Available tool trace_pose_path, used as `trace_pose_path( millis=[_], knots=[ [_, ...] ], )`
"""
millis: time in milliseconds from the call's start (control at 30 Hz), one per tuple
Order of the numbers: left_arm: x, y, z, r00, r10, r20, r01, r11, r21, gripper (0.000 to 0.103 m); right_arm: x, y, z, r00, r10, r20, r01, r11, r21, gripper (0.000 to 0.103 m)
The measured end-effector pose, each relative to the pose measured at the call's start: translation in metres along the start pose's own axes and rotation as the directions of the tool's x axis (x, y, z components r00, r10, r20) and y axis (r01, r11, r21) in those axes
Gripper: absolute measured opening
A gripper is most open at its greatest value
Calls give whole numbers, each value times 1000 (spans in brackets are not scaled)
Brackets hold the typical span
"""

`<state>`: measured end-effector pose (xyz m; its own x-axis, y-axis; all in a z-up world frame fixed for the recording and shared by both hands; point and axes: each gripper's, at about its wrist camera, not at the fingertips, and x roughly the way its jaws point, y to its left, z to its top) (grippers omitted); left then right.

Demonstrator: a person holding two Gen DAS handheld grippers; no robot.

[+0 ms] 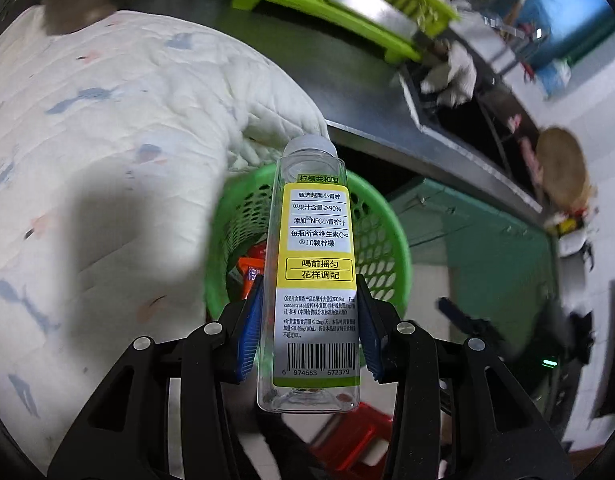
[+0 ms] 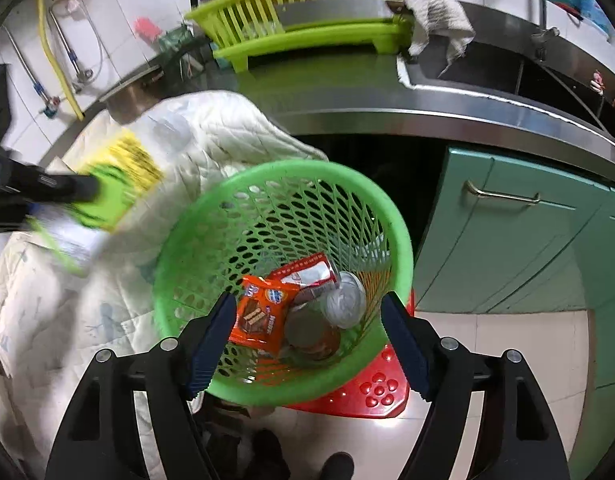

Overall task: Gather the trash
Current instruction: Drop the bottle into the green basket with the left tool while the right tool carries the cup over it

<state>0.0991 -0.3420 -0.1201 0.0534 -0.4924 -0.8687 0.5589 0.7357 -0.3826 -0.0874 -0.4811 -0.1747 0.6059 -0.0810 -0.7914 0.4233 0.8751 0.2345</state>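
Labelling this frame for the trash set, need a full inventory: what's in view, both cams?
bottle: 1, clear with yellow label, held in left claw over the basket
basket: 1, green, standing on the stool
snack wrapper: 1, orange, inside basket
red wrapper: 1, inside basket
lid: 1, clear, inside basket
stool: 1, red, under basket
quilt: 1, white, left of basket
dish rack: 1, lime, on counter
rag: 1, white, at sink edge
cabinet: 1, teal, below counter
left claw: shut on bottle
right claw: open, above basket

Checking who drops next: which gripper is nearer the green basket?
Right. The right gripper hangs open just above the green basket, over its trash. The left gripper, shut on the bottle, sits farther off, beside the basket.
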Motion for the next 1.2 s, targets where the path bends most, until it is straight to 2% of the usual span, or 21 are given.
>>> trace_pose_path(
  millis=[200, 433, 467, 500, 533, 600, 767, 1000, 1200],
  knots=[
    [45, -5, -1, 997, 29, -74, -29, 1000, 9, 42, -21, -3, -4, 999, 10, 37, -11, 1000, 14, 73],
    [74, -5, -2, 994, 39, -103, -35, 998, 45, 44, -32, -2, -9, 999, 9, 44, -10, 1000, 17, 73],
    [76, -5, -2, 994, 47, -102, -43, 998, 48, 46, -32, -3, -9, 999, 10, 44, -11, 1000, 18, 73],
    [78, -5, -3, 994, 47, -99, -42, 998, 55, 55, -33, -3, -9, 999, 11, 45, -12, 1000, 20, 73],
    [78, -3, -5, 994, 52, -91, -47, 997, 57, 58, -33, -2, -9, 999, 13, 47, -14, 1000, 20, 73],
    [78, -2, -7, 995, 51, -89, -45, 997, 63, 58, -34, -3, -10, 999, 13, 47, -14, 1000, 18, 73],
    [62, 2, -8, 997, 40, -64, -35, 997, 65, 58, -37, 4, -8, 998, 22, 55, -23, 1000, 7, 73],
    [13, 13, -7, 999, 36, 35, -38, 998, 55, 58, -42, 19, 4, 996, 46, 78, -44, 999, -28, 73],
    [-32, 33, -12, 991, 67, 118, -70, 997, 26, 58, -44, 45, 17, 993, 86, 86, -78, 993, -92, 73]
  ],
)
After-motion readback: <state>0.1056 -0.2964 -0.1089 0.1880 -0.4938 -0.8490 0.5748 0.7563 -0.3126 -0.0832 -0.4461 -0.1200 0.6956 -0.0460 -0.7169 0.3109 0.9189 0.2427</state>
